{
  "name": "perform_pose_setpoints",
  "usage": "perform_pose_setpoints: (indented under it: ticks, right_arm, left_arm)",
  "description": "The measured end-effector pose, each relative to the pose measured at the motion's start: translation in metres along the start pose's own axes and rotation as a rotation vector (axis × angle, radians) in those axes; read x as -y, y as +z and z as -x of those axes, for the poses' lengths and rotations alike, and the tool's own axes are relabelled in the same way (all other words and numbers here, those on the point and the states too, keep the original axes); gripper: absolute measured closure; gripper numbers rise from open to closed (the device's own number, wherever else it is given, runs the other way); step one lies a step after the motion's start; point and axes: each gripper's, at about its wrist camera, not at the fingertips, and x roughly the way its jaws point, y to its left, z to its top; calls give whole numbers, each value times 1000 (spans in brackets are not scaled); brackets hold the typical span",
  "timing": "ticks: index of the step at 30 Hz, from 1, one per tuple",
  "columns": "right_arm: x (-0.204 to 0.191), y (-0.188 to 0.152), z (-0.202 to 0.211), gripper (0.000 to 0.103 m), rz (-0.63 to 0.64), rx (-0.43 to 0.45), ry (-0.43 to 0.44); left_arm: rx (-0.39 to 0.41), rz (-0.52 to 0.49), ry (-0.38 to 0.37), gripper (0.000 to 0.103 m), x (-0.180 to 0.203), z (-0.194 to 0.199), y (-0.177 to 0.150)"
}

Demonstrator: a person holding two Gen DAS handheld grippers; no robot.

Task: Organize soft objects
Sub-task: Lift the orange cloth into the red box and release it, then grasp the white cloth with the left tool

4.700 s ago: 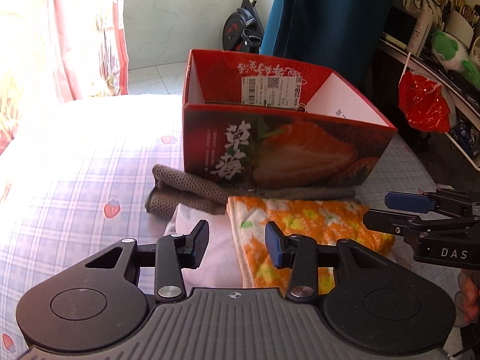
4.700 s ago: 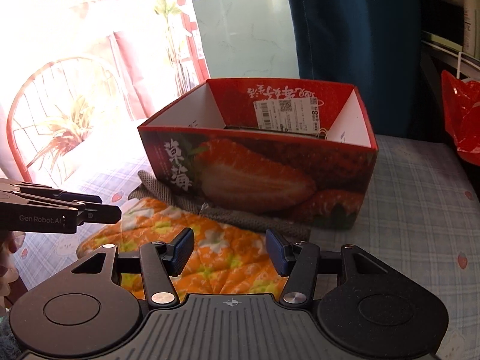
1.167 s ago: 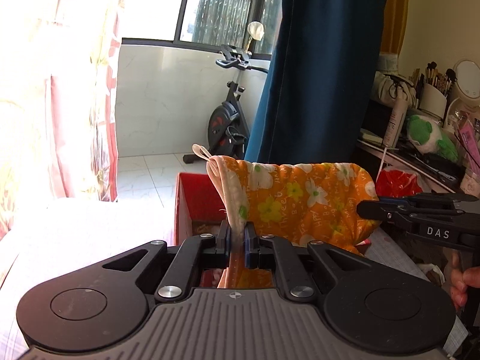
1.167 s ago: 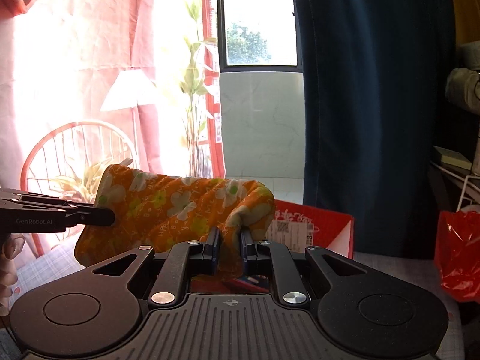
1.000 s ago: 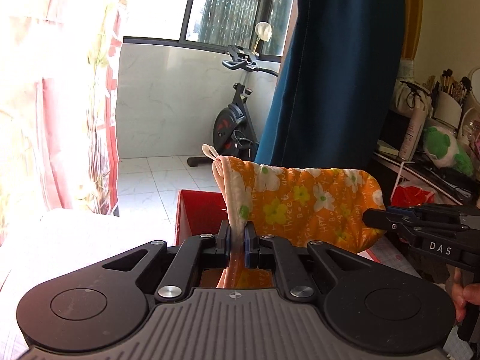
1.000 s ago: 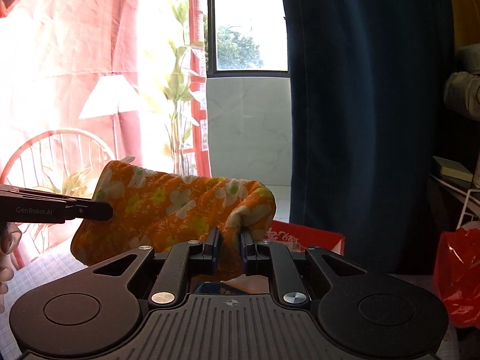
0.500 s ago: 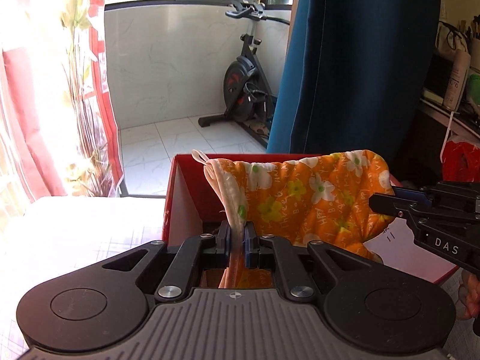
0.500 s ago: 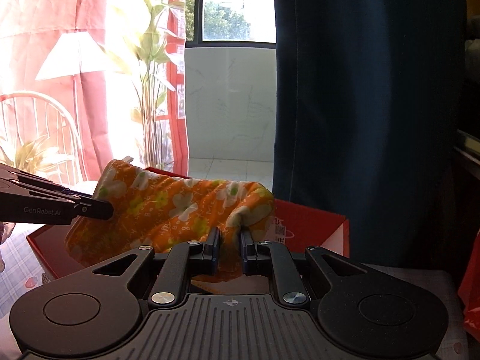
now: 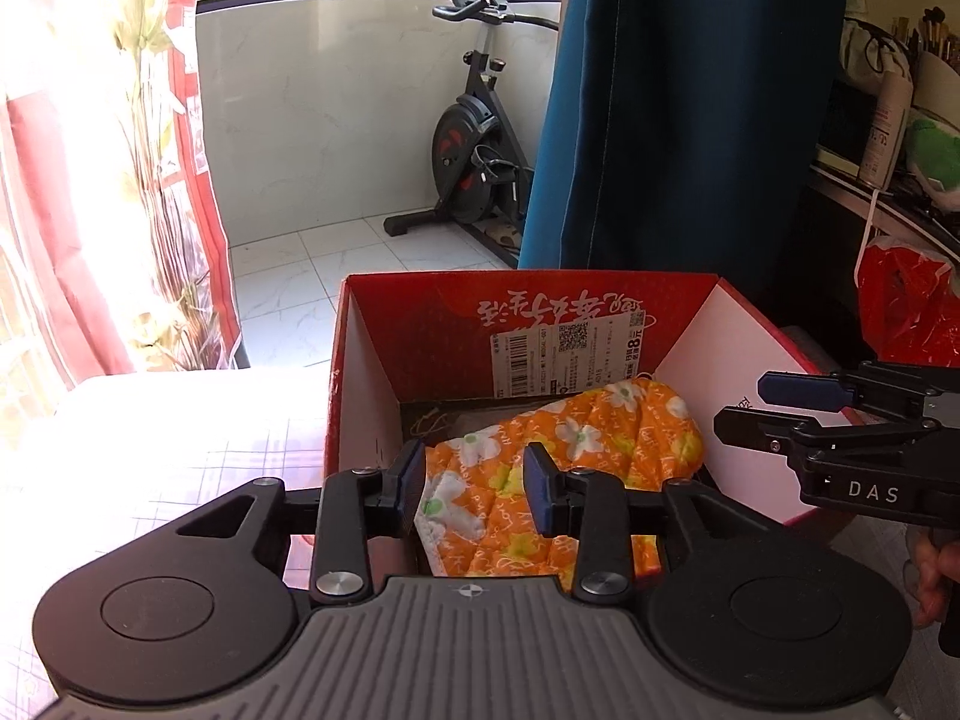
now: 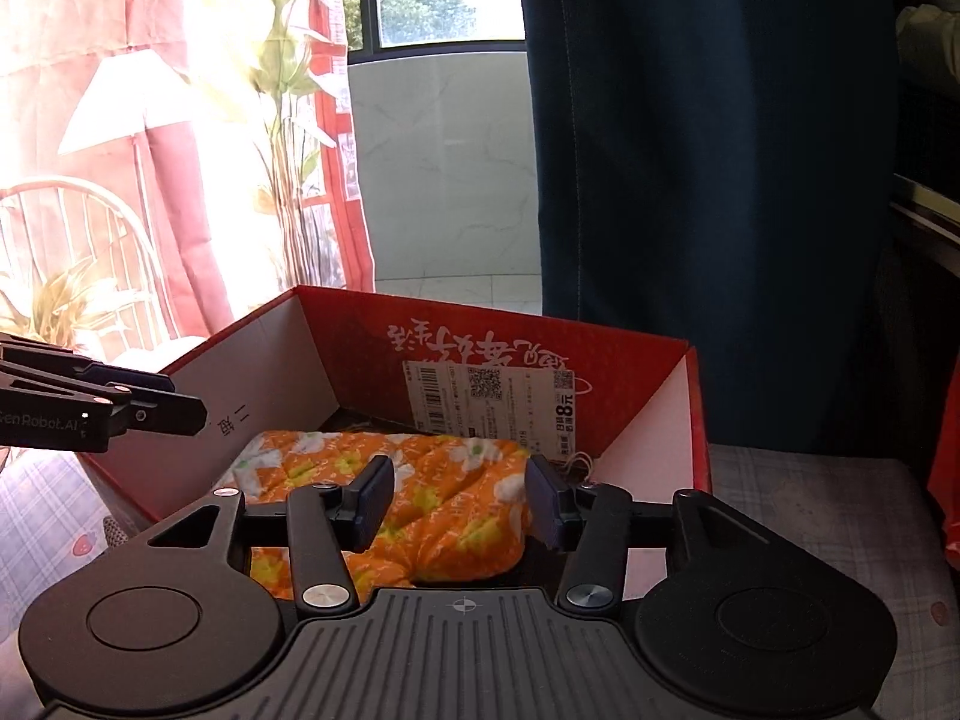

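left claw point(image 9: 474, 483): spread wide, holding nothing | right claw point(image 10: 459, 501): spread wide, holding nothing | orange floral cloth point(image 9: 570, 450): lying inside red box point(image 9: 360, 384), at 12 o'clock of both claws | barcode label point(image 9: 567, 354): on far wall

Left gripper point(image 9: 474, 483) open over red box point(image 9: 366, 372), orange floral cloth point(image 9: 564, 462) lying inside. Right gripper point(image 9: 744, 405) open, above box's right wall. Exercise bike point(image 9: 474, 144) behind.
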Motion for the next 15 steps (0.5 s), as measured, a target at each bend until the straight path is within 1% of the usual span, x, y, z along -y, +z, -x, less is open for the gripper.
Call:
perform_pose_setpoints:
  ticks: [3, 6, 9, 13, 15]
  right_arm:
    - [-2, -5, 26, 58, -21, 12, 18]
    - [-12, -10, 48, 58, -44, 21, 42]
    - [-24, -19, 68, 58, -55, 21, 62]
    - [-41, -38, 91, 58, -61, 9, 80]
    - [-46, -50, 99, 58, -74, -13, 88]
  left_arm:
    - [15, 11, -15, 63, -3, 25, -9]
    - [21, 27, -37, 58, -2, 43, -20]
    - [17, 44, -54, 53, -3, 62, -37]
    - [-11, 48, -83, 52, -1, 77, -60]
    - [-30, 46, -90, 51, -1, 81, -72]
